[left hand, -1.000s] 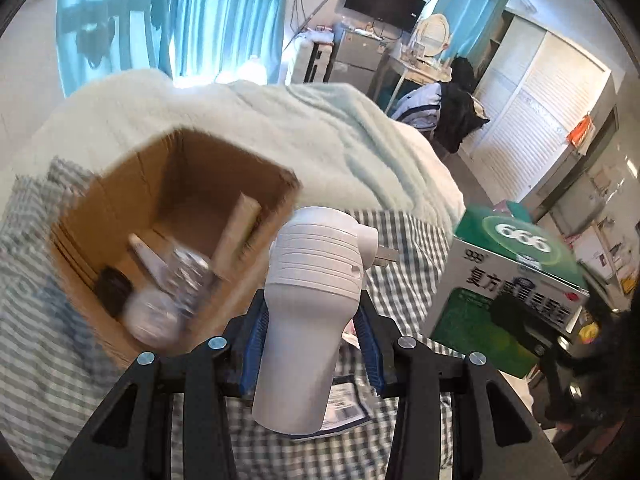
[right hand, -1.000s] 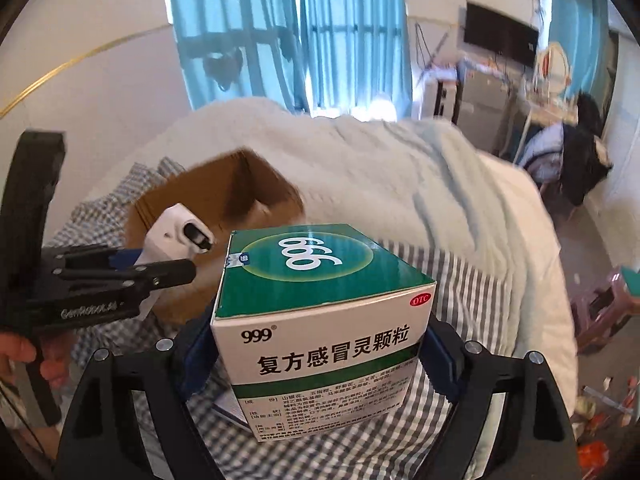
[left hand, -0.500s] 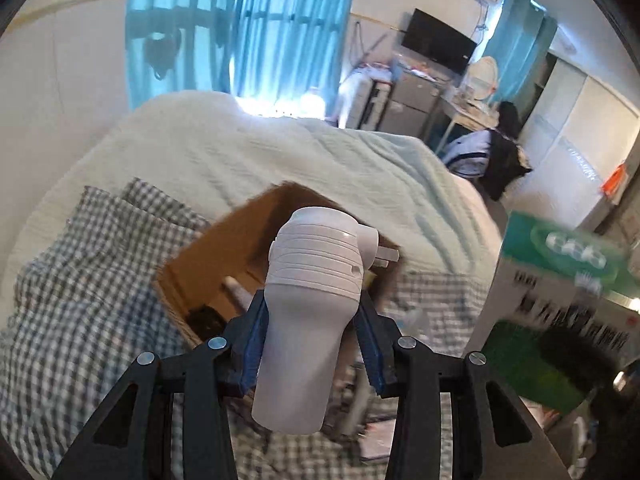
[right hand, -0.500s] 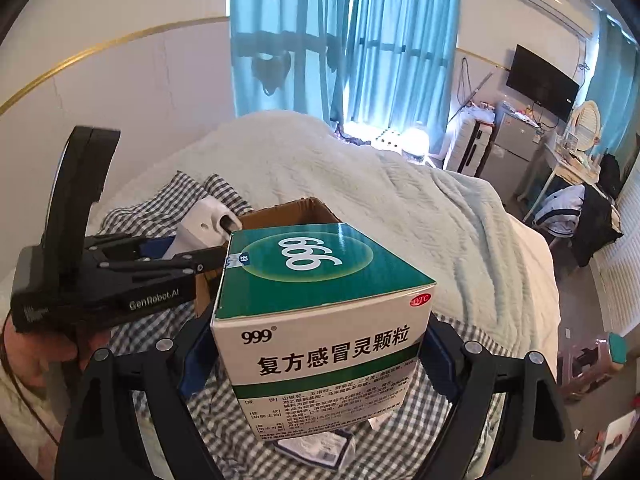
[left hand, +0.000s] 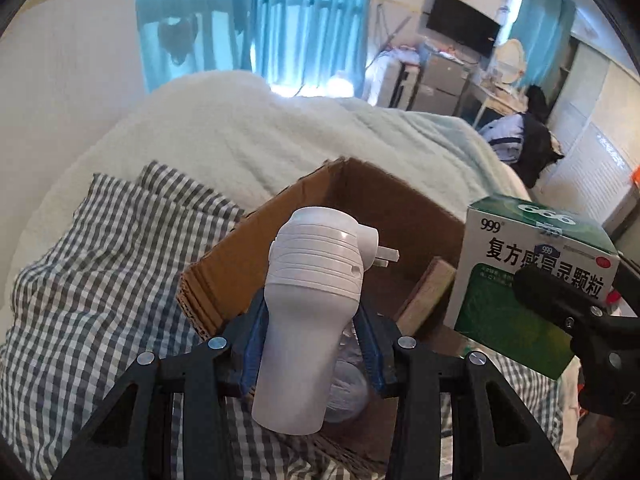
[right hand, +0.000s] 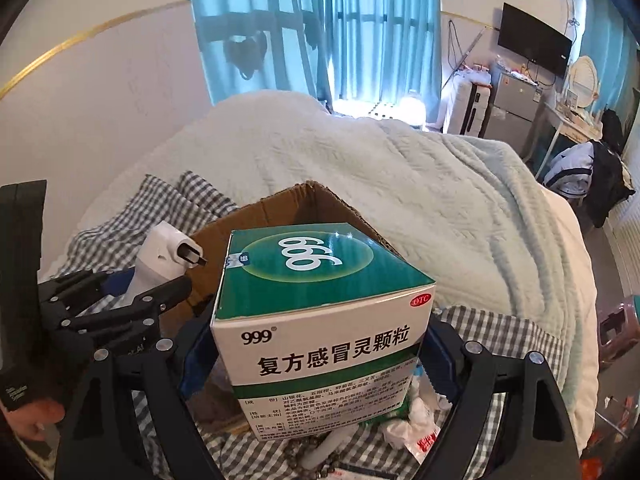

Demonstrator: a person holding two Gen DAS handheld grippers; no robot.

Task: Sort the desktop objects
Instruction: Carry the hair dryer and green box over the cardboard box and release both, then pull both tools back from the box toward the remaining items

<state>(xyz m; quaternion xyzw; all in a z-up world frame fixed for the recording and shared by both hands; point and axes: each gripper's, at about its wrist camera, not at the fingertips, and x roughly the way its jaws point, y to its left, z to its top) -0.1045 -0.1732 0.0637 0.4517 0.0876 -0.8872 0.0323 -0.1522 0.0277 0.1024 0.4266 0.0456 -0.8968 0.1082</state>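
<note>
Desktop objects, left to right. Checked cloth (left hand: 100, 280) covers the bed at far left. My left gripper (left hand: 308, 344) clamps the white plug-in device (left hand: 308, 320) by its lower body, blue pads (left hand: 253, 344) pressing both flanks; the device stands upright with its two metal prongs pointing right, over the near-left wall of the open cardboard box (left hand: 360, 216). A brown block (left hand: 428, 296) leans inside the box at its right. My right gripper (right hand: 320, 344) grips the green-and-white medicine carton (right hand: 324, 320) across its width, top face printed "999", held above the box's right side. Small packets and wrappers (right hand: 412, 420) lie on the cloth beneath the carton. Pale quilt (right hand: 400, 184) lies behind the box.
</note>
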